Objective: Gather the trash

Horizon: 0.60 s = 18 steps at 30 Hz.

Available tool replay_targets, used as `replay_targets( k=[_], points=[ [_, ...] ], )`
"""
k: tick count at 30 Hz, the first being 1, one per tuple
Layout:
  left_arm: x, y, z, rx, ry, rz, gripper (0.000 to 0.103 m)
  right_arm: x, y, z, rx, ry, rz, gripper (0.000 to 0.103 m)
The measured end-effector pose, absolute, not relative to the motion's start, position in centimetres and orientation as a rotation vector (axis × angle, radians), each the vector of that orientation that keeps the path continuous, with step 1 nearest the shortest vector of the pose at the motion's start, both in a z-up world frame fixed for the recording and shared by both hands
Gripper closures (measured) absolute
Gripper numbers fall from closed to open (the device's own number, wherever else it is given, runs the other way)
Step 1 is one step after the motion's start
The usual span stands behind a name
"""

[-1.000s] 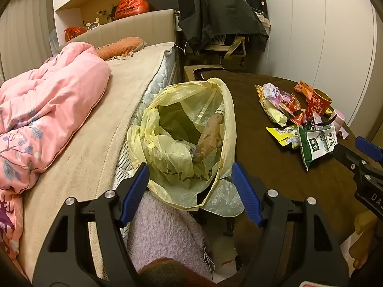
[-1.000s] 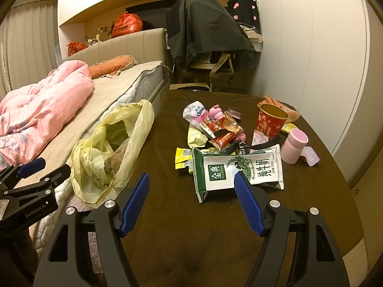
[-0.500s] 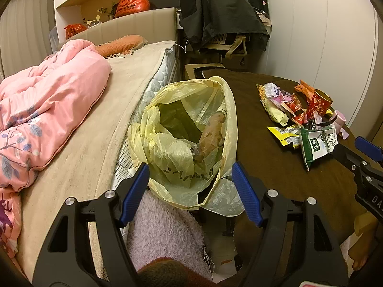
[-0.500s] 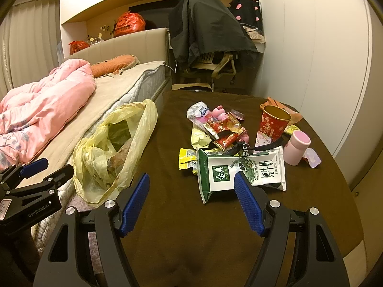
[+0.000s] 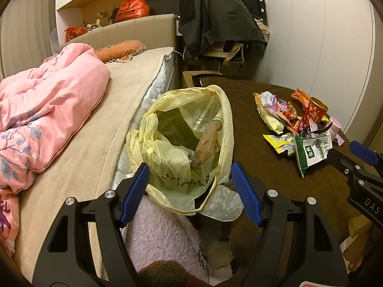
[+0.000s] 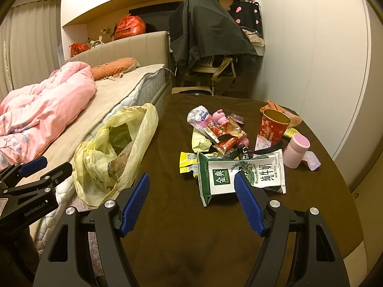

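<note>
A yellow plastic trash bag point(image 5: 184, 143) hangs open at the left edge of the brown table point(image 6: 191, 227), with a brownish wrapper inside; it also shows in the right wrist view point(image 6: 112, 153). My left gripper point(image 5: 190, 192) is open and empty just in front of the bag's mouth. A flattened green and white milk carton point(image 6: 241, 174) lies on the table, with a pile of snack wrappers point(image 6: 220, 134) and a red paper cup point(image 6: 274, 126) behind it. My right gripper point(image 6: 191, 201) is open and empty, its right finger at the carton's near edge.
A bed with a pink duvet point(image 5: 45, 110) runs along the left. A pink bottle point(image 6: 295, 150) stands at the table's right. A chair draped with a dark jacket point(image 6: 208, 38) stands behind the table. A purple fluffy cloth point(image 5: 162, 234) lies below the bag.
My right gripper has moved forward a little toward the milk carton. My left gripper has stayed at the bag with only a slight shift of view.
</note>
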<state>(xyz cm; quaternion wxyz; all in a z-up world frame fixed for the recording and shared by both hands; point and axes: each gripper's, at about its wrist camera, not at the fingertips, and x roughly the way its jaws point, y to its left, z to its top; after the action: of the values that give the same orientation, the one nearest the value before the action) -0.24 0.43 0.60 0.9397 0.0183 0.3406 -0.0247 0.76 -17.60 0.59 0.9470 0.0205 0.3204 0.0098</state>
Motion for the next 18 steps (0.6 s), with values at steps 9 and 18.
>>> replay_targets(
  k=[9,18],
  points=[
    [-0.49,0.33,1.35,0.032,0.651,-0.056,0.035,0.75,-17.84,0.75,0.042,0.629,0.016,0.034],
    [-0.49,0.23,1.34,0.034,0.659,-0.059,0.035,0.77,-17.84,0.73,0.041,0.632,0.015,0.034]
  ],
)
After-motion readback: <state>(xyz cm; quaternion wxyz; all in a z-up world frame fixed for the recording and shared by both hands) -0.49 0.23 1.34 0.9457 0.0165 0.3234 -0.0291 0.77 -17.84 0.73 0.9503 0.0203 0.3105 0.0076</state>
